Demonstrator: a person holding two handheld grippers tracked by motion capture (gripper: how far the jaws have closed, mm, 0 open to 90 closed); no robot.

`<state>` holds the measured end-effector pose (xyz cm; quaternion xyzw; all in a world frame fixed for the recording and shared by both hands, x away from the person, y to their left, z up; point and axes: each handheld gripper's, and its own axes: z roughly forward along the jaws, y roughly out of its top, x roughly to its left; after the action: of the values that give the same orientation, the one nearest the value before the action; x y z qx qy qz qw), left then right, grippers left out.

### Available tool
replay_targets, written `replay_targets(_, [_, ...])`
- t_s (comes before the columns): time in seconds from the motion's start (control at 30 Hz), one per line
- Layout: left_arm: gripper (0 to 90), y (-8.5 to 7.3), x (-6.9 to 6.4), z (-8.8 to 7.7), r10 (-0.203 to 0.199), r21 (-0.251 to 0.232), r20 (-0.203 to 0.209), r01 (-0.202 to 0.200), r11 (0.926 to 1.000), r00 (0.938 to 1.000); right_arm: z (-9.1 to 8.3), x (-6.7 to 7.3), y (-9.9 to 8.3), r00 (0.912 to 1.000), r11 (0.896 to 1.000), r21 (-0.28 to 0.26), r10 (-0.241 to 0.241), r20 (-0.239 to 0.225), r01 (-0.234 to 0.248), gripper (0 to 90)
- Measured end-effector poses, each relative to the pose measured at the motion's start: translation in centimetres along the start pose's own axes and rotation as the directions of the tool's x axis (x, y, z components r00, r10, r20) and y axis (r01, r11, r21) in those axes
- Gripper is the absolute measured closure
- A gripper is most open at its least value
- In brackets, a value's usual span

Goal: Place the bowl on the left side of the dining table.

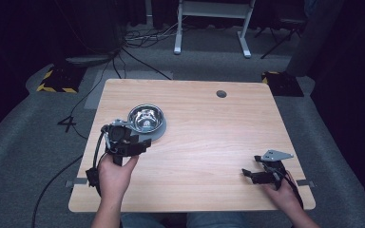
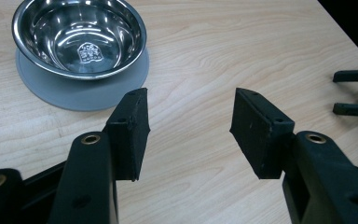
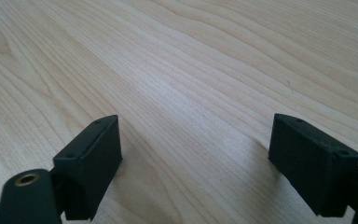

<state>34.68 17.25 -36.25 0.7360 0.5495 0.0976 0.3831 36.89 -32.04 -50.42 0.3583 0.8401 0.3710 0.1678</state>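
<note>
One steel bowl [image 1: 145, 118] on the table [image 1: 209, 142], sitting on a grey round mat [image 1: 158, 133], toward the far left of the tabletop. Just beside it and nearer the person, the left gripper [image 2: 189, 123], jaws spread with nothing between them, bare wood in the gap. Over at the near right edge, well apart from the bowl, the right gripper [image 3: 196, 154], also parted and empty. Looks light, stiff and thin-walled, polished enough to be slippery; likely to skate or tip if nudged on the side. Best bet: pinching the rolled rim [image 2: 121, 70] on the near side, one pad inside, one outside. Mat looks soft and floppy, probably staying behind if the bowl lifts straight up.
</note>
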Motion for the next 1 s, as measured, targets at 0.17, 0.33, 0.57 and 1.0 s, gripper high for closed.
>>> replay_targets(0.17, [45.7,-1.0,-0.5,0.6,0.035,0.011,-0.054,-0.035,0.9993,0.9979,0.0,0.0,0.0,1.0,1.0,0.0,0.002,0.0,-0.002,17.0])
replay_targets(0.33, [45.1,-2.2,-0.7,1.1,0.05,-0.005,-0.041,-0.051,0.9987,0.9979,0.0,0.0,0.0,1.0,1.0,0.0,-0.002,0.0,0.002,17.0])
replay_targets(0.57, [44.1,-4.0,-1.4,1.2,0.082,-0.006,0.032,-0.082,0.9966,0.9961,0.0,0.0,0.0,1.0,1.0,0.0,0.001,0.0,-0.001,17.0])
replay_targets(1.0, [43.6,-6.0,-2.0,3.0,0.081,0.052,0.032,-0.082,0.9953,0.9963,0.0,0.0,0.0,1.0,1.0,-0.001,-0.002,0.001,0.002,17.2])
